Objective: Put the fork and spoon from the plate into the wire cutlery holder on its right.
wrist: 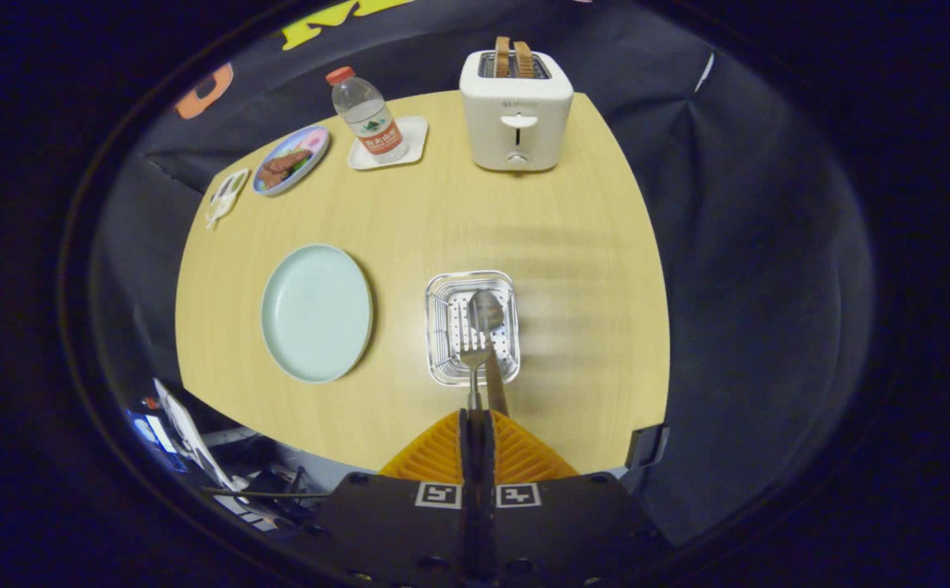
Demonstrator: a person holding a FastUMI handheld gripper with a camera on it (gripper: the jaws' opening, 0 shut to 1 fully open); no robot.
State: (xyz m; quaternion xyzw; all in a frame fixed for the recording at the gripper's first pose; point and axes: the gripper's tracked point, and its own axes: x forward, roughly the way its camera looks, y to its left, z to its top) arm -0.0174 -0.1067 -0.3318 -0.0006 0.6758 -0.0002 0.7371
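Fork (473, 359): held by its handle between the closed fingers, tines pointing ahead over the near rim of the holder.
Spoon (486, 312): held alongside the fork in the same grip, bowl reaching further forward above the holder's perforated floor.
Gripper (479, 418): fingers pressed together on both handles; only a narrow seam shows between them.
Wire cutlery holder (442, 304): square chrome basket just ahead of the fingertips, on the pale wooden table (589, 269), to the right of the plate.
Plate (316, 313): pale blue-green, round, bare, well apart from the holder.
Step in hand, as judged: lowering both utensils into the holder; the lift off the plate looks finished.
How to do it well: keep the heads centred inside the wire walls, tip the handles so the pair goes in heads first, and part the fingers only once the heads rest on the floor.
Risk: releasing with the handles hanging over the near rim could let the utensils tip back out onto the table.
Beyond: white toaster (516, 110) with two slices, a water bottle (368, 116) on a small tray, a patterned dish (290, 160).
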